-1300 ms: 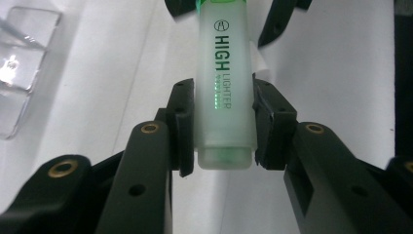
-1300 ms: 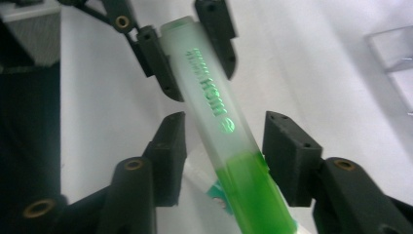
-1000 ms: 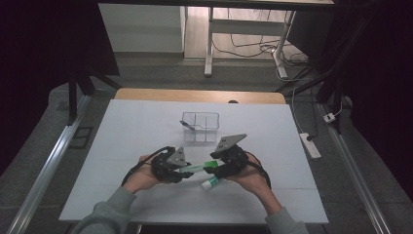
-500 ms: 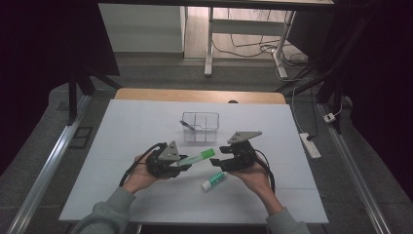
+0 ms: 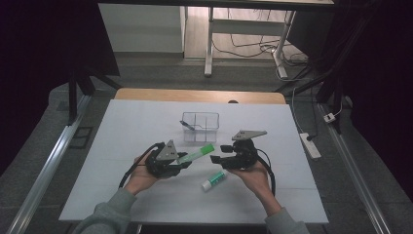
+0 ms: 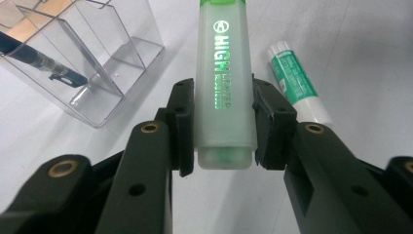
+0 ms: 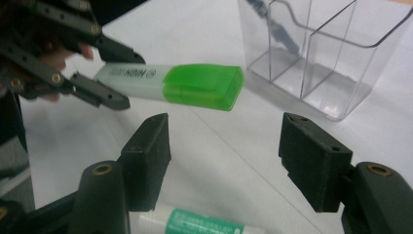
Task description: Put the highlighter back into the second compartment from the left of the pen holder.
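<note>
Your left tongs (image 6: 221,129) clamp the highlighter (image 6: 224,87); your right tongs (image 7: 224,161) gape wide just short of its green cap, glue stick (image 5: 214,180) lying below on open counter (image 5: 122,126).

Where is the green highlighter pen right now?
The green highlighter is clamped in the left tongs, held above the table in the high view. Its cap end points at the open right tongs, with the glue stick lying just below.

left gripper (image 5: 187,161): clamps highlighter (image 5: 196,154), cap toward 2 o'clock | right gripper (image 5: 215,153): fingers apart, clear of cap | glue stick (image 5: 214,180): on surface (image 5: 126,126) at 5 o'clock of highlighter
</note>
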The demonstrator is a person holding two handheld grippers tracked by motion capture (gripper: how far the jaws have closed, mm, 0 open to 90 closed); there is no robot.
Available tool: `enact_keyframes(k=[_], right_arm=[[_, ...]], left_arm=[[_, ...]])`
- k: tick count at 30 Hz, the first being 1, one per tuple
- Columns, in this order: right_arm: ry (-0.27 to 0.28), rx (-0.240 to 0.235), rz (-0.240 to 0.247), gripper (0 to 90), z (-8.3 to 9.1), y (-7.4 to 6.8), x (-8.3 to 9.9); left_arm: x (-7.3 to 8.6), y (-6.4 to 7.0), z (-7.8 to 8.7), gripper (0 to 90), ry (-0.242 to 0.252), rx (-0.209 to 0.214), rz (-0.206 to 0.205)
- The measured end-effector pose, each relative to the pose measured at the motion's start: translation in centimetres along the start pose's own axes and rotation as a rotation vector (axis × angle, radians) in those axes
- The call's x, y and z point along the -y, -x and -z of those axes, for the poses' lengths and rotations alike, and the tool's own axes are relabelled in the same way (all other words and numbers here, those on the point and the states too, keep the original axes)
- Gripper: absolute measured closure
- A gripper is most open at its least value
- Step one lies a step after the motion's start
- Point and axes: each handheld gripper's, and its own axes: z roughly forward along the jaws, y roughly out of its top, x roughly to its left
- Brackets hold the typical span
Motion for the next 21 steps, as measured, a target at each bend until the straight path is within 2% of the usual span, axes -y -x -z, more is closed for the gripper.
enact_keyframes(k=[4, 13, 17, 21], right_arm=[[0.033, -0.015, -0.038, 36.3, 0.1, 0.2, 0.0], [0.043, -0.054, -0.069, 37.1, -0.5, 0.0, 0.1], [0.047, -0.073, -0.087, 39.1, -0.8, -0.2, 0.1], [0.050, -0.054, -0.094, 41.8, -0.9, -0.2, 0.1]], left_arm=[[0.0, 0.2, -0.2, 64.1, 0.012, -0.014, 0.001], [-0.2, 1.0, -0.7, 64.1, 0.044, -0.033, -0.013], [-0.3, 1.6, -1.2, 64.0, 0.047, -0.049, -0.035], [-0.4, 2.0, -1.6, 64.1, 0.042, -0.058, -0.046]])
